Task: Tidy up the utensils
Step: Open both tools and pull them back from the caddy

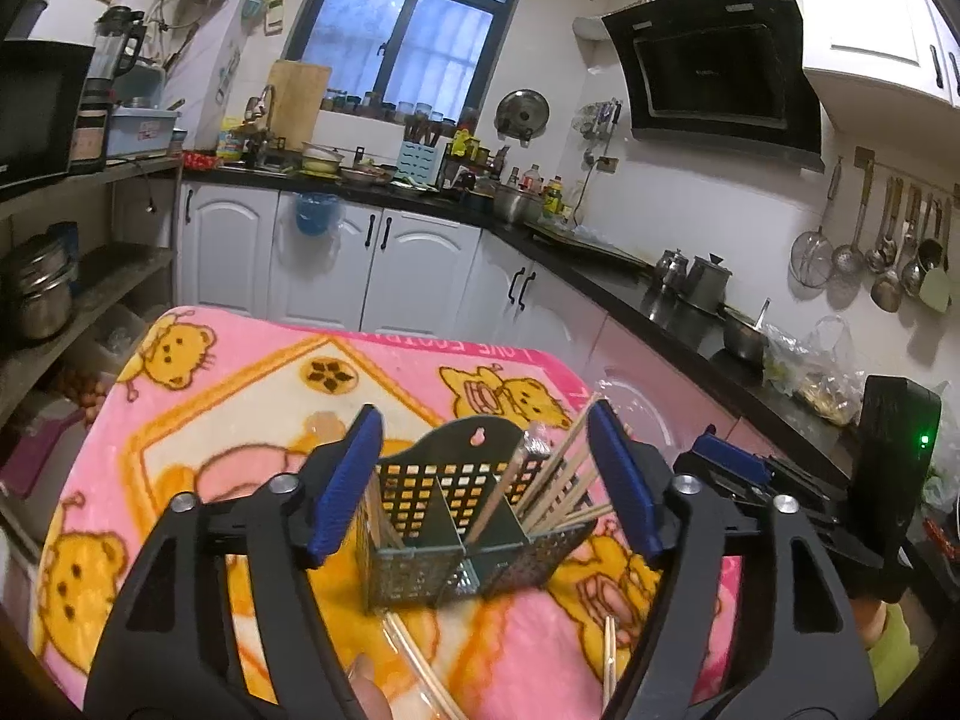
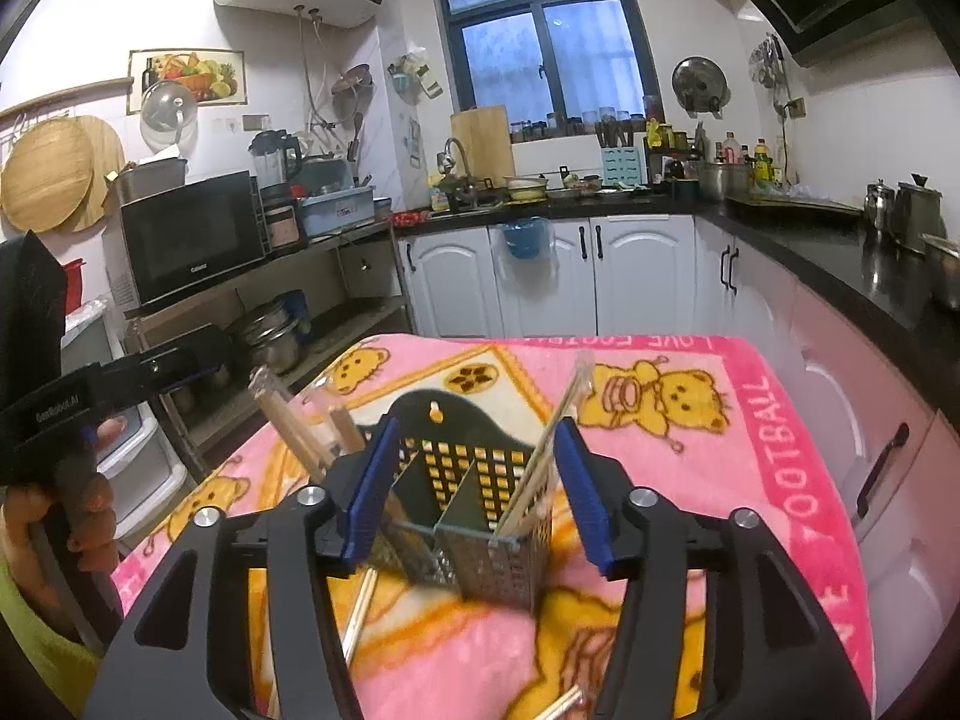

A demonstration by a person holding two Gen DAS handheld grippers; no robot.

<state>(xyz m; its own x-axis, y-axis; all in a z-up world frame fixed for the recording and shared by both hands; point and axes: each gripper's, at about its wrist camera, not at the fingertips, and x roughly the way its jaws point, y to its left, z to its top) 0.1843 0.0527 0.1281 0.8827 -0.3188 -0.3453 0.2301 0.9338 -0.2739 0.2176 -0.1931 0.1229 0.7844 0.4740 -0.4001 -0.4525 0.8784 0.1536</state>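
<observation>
On the pink bear-print blanket (image 1: pixel 252 396), the perforated metal utensil holder (image 1: pixel 456 516) already has several wooden chopsticks (image 1: pixel 558 480) (loose chopsticks (image 1: pixel 420 672) remain); left gripper (image 1: pixel 480 480) and right gripper (image 2: pixel 474 486) both gape empty.

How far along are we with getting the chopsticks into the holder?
Partly done: several chopsticks already stand in the perforated holder. Nothing in hand: the left gripper and right gripper are open, empty. Left: loose chopsticks on the pink blanket.

Both my wrist cameras look forward and slightly down from the table's (image 1: pixel 252 372) near edge, close over the utensil holder (image 1: pixel 456 516), sharing it, the blanket (image 2: pixel 690 468) and the window (image 2: pixel 540 30) wall.
</observation>
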